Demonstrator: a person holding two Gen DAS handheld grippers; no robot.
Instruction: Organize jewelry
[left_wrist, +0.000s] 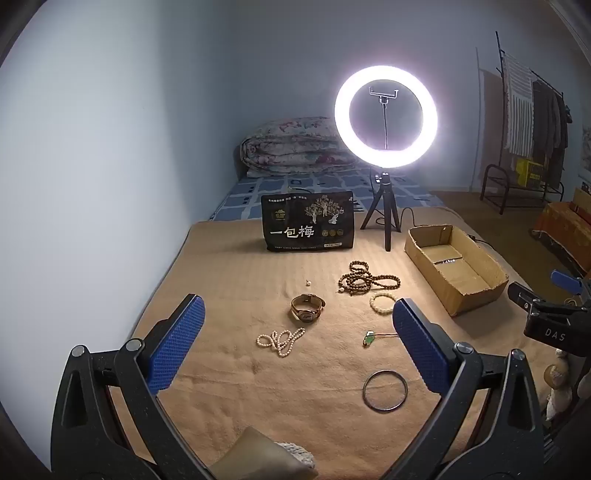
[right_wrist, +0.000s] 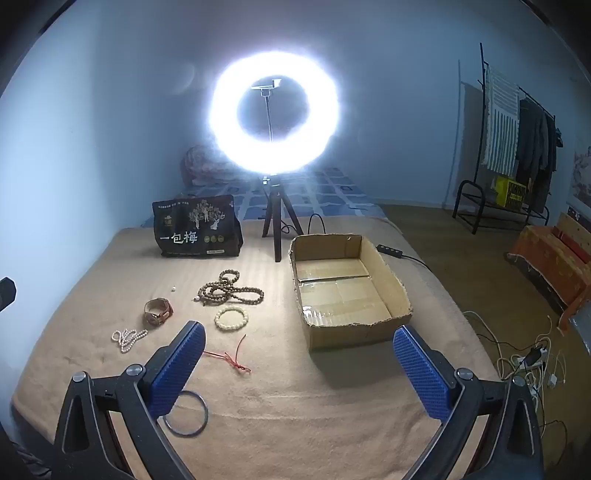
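- We hold the left gripper (left_wrist: 297, 334) and the right gripper (right_wrist: 299, 363) spread wide, empty, above the tan blanket (right_wrist: 288, 398).
- The jewelry lies loose on it: watch (left_wrist: 306, 308), pearl strand (left_wrist: 280, 339), dark bangle (left_wrist: 385, 390), wooden beads (right_wrist: 231, 290); the cardboard box (right_wrist: 345, 291) stands empty beside them.
- Risk: the bangle may slip from the pads, and the tangled beads may drag neighbouring pieces.

A bed (right_wrist: 332, 406) under a tan blanket carries a cardboard box (right_wrist: 347, 295), black bag (right_wrist: 197, 227), ring light (right_wrist: 275, 110), watch (left_wrist: 306, 308), bangle (left_wrist: 385, 390) and bead strands (left_wrist: 364, 278).
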